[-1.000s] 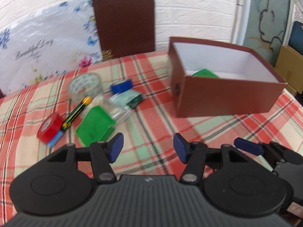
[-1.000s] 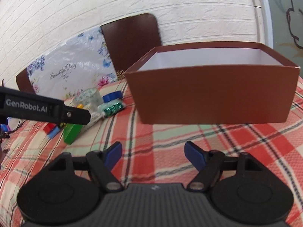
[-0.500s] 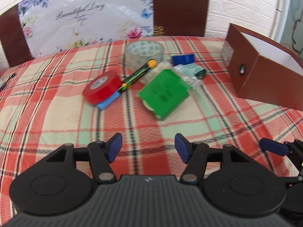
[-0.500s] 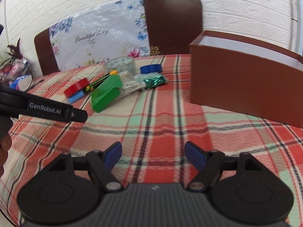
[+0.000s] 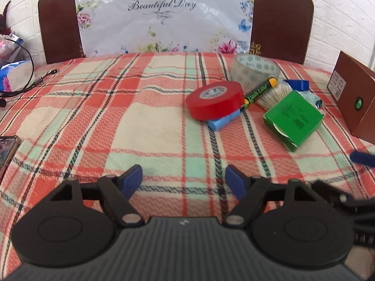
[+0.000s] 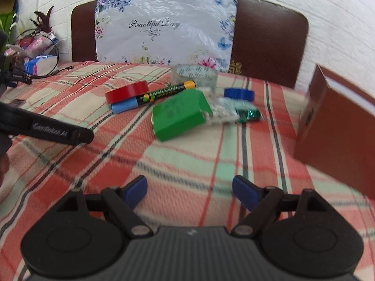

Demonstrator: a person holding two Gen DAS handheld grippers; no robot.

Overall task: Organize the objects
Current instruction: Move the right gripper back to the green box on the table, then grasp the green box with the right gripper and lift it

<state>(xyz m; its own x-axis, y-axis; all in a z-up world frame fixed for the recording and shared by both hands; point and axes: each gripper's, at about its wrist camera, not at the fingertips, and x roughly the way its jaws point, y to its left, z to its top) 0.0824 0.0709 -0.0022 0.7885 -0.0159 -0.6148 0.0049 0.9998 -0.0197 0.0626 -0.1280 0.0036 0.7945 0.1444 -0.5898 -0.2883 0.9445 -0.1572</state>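
A heap of small objects lies on the plaid cloth: a red tape roll (image 5: 214,99) (image 6: 126,91) on a blue eraser (image 5: 221,121), a clear tape roll (image 5: 254,71) (image 6: 194,75), a green marker (image 5: 259,92) (image 6: 165,93), a green box (image 5: 293,118) (image 6: 179,114), a blue tape roll (image 6: 239,93) and a bagged green packet (image 6: 241,112). The brown box (image 5: 355,98) (image 6: 337,126) stands at the right. My left gripper (image 5: 184,179) hovers near the heap's front left, jaws opening, nothing between them. My right gripper (image 6: 189,187) is in front of the green box, jaws opening and empty.
A chair back (image 5: 281,21) draped with a flowered plastic sheet (image 5: 164,16) stands behind the table. Cables and packets (image 5: 14,75) lie at the far left. A phone (image 5: 5,149) rests at the left edge. The left gripper's arm (image 6: 46,128) crosses the right wrist view.
Both grippers swung left, away from the brown box and toward the heap of objects. Both pairs of jaws stand wider than before. The objects have not moved.
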